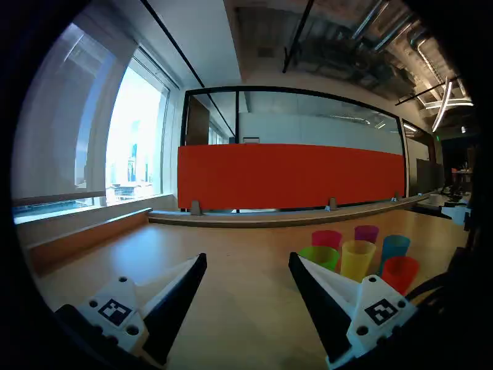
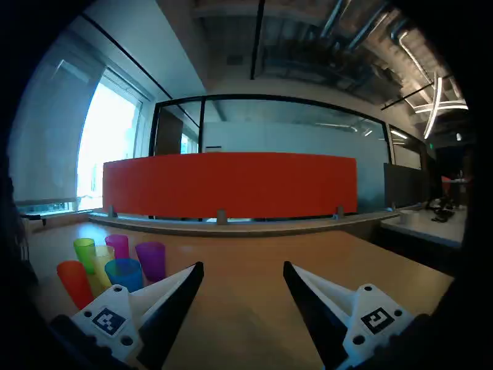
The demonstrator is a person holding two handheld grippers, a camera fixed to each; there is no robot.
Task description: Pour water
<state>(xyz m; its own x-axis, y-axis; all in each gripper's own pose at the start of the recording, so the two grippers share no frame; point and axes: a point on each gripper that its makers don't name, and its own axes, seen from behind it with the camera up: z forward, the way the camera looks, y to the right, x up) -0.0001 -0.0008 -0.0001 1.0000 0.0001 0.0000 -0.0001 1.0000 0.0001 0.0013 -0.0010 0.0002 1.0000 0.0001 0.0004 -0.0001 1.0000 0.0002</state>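
While the left gripper (image 1: 246,259) hangs low over the wooden counter (image 1: 246,320), its two fingers stand spread wide apart, holding nothing. To the right of those fingers in the left gripper view, a tight cluster of six translucent plastic cups stands upright on the counter. A green cup (image 1: 319,256), a yellow cup (image 1: 357,259) and an orange cup (image 1: 400,273) form the nearer row, with a pink cup (image 1: 326,238), a purple cup (image 1: 366,233) and a blue cup (image 1: 394,246) behind them. The green cup shows just past the tip of the right-hand finger. Whether any cup holds water I cannot tell. The right gripper (image 2: 241,266) likewise has its fingers spread and gripping nothing above the counter. In the right gripper view the same cups show at the lower left, beside its left-hand finger. Along the far edge of the counter runs an orange partition (image 1: 289,176), with a bright window (image 1: 132,148) off to the left.
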